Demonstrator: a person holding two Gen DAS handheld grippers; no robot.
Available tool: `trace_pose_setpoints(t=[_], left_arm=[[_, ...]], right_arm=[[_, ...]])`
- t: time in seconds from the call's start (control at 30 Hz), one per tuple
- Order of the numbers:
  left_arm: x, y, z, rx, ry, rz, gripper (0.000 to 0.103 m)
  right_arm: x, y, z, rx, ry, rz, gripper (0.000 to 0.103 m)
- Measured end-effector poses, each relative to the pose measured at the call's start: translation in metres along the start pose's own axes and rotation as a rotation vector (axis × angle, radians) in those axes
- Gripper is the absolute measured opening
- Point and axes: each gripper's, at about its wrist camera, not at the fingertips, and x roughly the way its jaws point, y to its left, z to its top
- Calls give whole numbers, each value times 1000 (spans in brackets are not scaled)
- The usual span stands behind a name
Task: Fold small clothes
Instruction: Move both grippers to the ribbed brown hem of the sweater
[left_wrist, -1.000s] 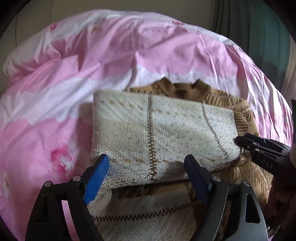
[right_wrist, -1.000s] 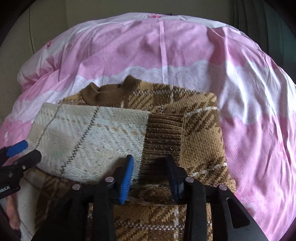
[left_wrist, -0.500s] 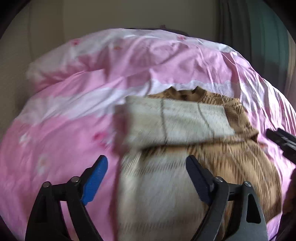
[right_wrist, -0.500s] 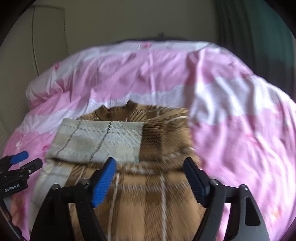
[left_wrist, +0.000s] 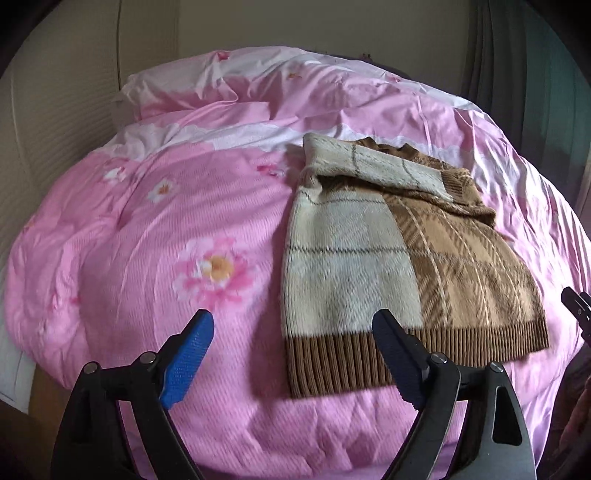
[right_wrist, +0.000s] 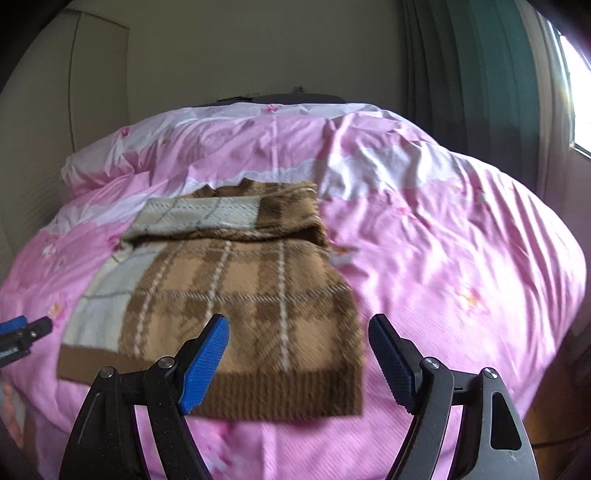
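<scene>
Sweater (left_wrist: 388, 266) lies on the pink bed cover (left_wrist: 147, 240), ahead of the left gripper (left_wrist: 291, 354) and the right gripper (right_wrist: 299, 354), both wide and empty. Soft, thick knit probably sags; best hold is the ribbed hem (right_wrist: 280, 391) corners.

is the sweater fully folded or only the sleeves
Only the sleeves: they lie folded across the sweater near its collar; the body lies spread flat down to the hem.
</scene>
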Motion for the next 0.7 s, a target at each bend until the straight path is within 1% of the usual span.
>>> trace_pose_setpoints(t=[0.03, 0.1, 0.2, 0.27, 0.37, 0.47, 0.53, 0.7], left_arm=[[1, -1, -3, -2, 7, -5, 85], [5, -4, -9, -4, 18, -10, 78], [8, -9, -15, 10, 20, 10, 73], [8, -11, -20, 0, 12, 12, 72], [13, -12, -27, -5, 23, 13, 72], [18, -11, -33, -14, 41, 15, 67], [21, -11, -35, -7, 45, 29, 65], [27, -10, -40, -16, 56, 30, 64]], right_arm=[[-1, -3, -3, 6, 5, -6, 78], [-2, -9, -8, 15, 9, -19, 78], [-3, -16, -16, 22, 12, -43, 78], [-3, -20, -21, 23, 15, -55, 78], [2, -26, -30, 33, 29, -68, 78], [8, -30, -38, 55, 54, -71, 78], [12, -33, -42, 65, 73, -72, 78], [21, -39, -48, 87, 101, -81, 77]])
